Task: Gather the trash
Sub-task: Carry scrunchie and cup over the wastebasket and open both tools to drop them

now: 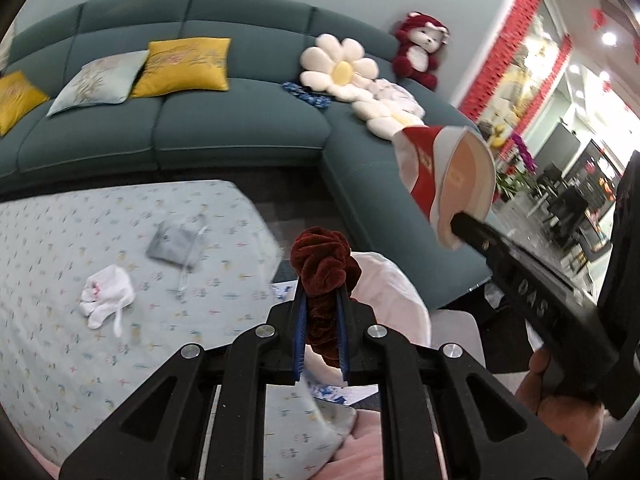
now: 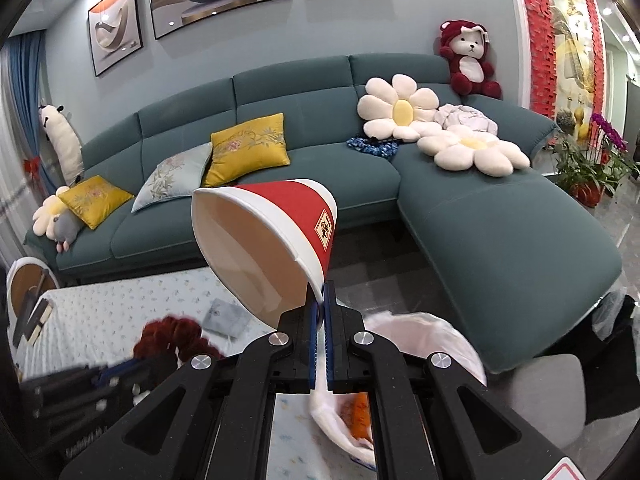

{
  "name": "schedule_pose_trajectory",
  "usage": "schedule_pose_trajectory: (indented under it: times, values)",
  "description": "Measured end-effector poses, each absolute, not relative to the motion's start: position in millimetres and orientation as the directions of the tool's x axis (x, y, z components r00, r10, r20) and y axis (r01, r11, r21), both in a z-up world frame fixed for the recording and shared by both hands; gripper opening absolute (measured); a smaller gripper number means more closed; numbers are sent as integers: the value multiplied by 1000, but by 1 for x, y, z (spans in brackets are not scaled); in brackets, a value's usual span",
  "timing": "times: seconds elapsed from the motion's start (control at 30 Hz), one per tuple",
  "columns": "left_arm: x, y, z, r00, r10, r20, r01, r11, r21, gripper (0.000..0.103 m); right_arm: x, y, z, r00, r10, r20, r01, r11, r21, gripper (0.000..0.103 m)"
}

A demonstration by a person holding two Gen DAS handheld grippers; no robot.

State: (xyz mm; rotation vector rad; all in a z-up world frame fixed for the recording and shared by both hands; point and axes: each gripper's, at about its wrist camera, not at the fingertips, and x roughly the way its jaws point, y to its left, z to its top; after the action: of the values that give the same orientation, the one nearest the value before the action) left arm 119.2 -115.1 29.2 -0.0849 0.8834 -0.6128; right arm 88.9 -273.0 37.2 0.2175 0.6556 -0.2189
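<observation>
Paper cup (image 2: 264, 240), centre frame – light, thin-walled, crushable; right gripper (image 2: 319, 344) fingers closed on its rim, above white-lined bin (image 2: 420, 328) at lower right. Velvet scrunchie (image 1: 324, 268), centre – soft, squashy, light; left gripper (image 1: 323, 332) fingers clamp its middle.

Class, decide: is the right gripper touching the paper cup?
Touching. The right wrist view shows the right gripper with its blue pads pinched on the rim of the paper cup.
</observation>
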Motion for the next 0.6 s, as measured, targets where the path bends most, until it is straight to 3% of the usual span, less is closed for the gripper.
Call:
schedule_pose_trajectory:
  times: [0.6]
  values:
    - [102,-199,4,408,-530,-744,582,779,-235,12,23,-319,-9,689,-162,-706,336,935,113,3]
